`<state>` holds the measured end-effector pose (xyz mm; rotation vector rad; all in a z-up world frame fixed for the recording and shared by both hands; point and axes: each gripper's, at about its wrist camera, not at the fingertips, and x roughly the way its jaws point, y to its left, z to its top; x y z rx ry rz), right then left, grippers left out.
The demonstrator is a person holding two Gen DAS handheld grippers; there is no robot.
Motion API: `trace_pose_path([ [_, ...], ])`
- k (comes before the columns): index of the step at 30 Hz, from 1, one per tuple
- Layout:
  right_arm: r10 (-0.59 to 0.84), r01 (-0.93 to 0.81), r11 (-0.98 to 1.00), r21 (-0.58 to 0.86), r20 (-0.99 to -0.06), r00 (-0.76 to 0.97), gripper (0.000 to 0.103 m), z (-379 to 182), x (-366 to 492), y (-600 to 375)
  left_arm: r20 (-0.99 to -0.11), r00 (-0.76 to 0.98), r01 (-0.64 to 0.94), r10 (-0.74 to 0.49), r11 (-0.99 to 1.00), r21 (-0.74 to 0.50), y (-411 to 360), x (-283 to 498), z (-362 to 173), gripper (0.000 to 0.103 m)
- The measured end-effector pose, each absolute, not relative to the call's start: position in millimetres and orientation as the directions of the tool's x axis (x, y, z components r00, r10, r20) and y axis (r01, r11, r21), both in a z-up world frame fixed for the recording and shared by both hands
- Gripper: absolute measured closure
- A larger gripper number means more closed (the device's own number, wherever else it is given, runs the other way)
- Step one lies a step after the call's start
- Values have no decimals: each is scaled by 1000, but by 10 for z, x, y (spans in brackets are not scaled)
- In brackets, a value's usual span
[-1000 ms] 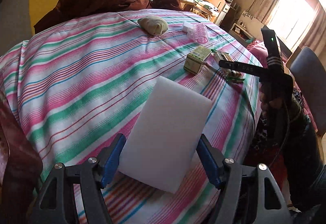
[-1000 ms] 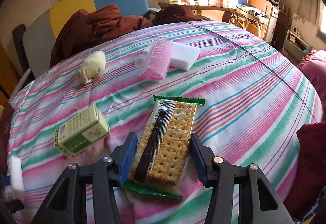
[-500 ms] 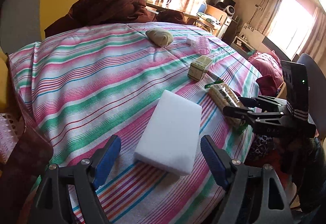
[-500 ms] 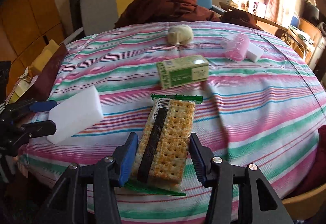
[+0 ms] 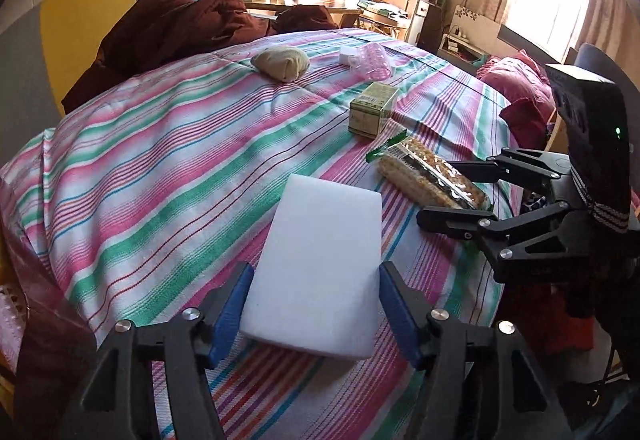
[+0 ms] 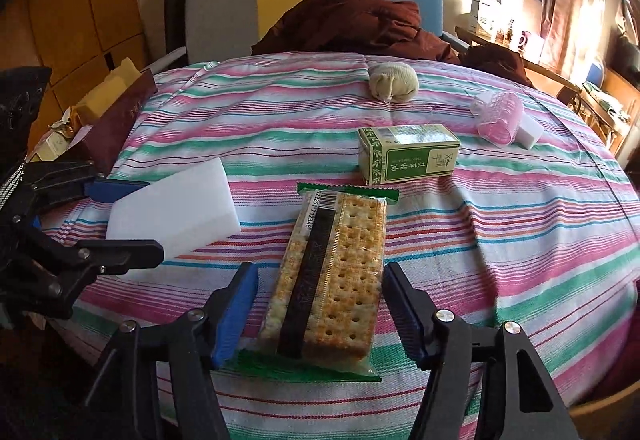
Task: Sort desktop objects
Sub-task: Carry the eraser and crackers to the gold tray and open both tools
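Note:
A white sponge block (image 5: 320, 248) lies on the striped tablecloth (image 5: 160, 168). My left gripper (image 5: 316, 280) is shut on it, with a blue pad against each long side. The right wrist view shows the same sponge (image 6: 176, 208) between my left gripper's (image 6: 154, 218) fingers. A clear pack of crackers (image 6: 332, 272) rests flat on the cloth between the fingers of my right gripper (image 6: 320, 280). That gripper is open, and cloth shows between its left pad and the pack. In the left wrist view my right gripper (image 5: 436, 192) straddles the cracker pack (image 5: 420, 172).
Further back stand a green carton (image 6: 408, 154), a balled beige sock (image 6: 394, 82), a pink roll (image 6: 498, 116) and a small white block (image 6: 530, 132). A maroon box (image 6: 116, 124) with packets sits at the left edge. Brown clothing (image 6: 352, 24) lies heaped on a chair behind.
My left fingers stood wide of the sponge half a second ago and have closed onto it. My right fingers have spread slightly off the cracker pack. Both views swung leftward.

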<state>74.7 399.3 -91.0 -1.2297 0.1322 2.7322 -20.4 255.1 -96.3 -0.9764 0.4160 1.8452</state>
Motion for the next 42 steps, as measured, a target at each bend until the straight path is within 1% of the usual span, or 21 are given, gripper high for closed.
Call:
trace_pose_path([
  [1, 101, -166, -986, 13, -749, -655, 49, -908, 750, 3991, -768, -210, -869, 605, -475, -137, 2528, -200, -958, 39],
  [4, 108, -163, -987, 0, -750, -653, 51, -900, 747, 3976, -753, -224, -862, 618, -487, -142, 2478, -150, -927, 41],
  [12, 57, -121, -992, 33, -742, -668, 52, -848, 670, 3824, -689, -260, -835, 677, -516, -192, 2119, -1, -677, 41],
  [19, -68, 14, -996, 84, -690, -720, 52, -635, 423, 3394, -603, -371, -760, 707, -604, -240, 1406, 23, -332, 41],
  [23, -179, 150, -984, 101, -637, -750, 54, -443, 205, 2966, -567, -483, -658, 668, -703, -268, 838, -111, -182, 40],
  [27, -305, 329, -942, 68, -584, -752, 55, -225, -32, 2403, -540, -587, -528, 603, -791, -308, 222, -266, -114, 40],
  [30, -372, 437, -899, 27, -573, -730, 55, -138, -233, 1971, -534, -642, -445, 550, -835, -325, -145, -347, -122, 40],
  [32, -402, 488, -873, 10, -581, -707, 55, -142, -389, 1721, -533, -668, -398, 519, -855, -333, -340, -395, -141, 40],
  [35, -409, 530, -848, -20, -613, -677, 55, -241, -627, 1422, -535, -692, -347, 484, -873, -342, -541, -458, -186, 40],
  [42, -377, 553, -831, -55, -677, -633, 54, -536, -974, 1190, -551, -709, -284, 441, -893, -349, -757, -619, -267, 40],
])
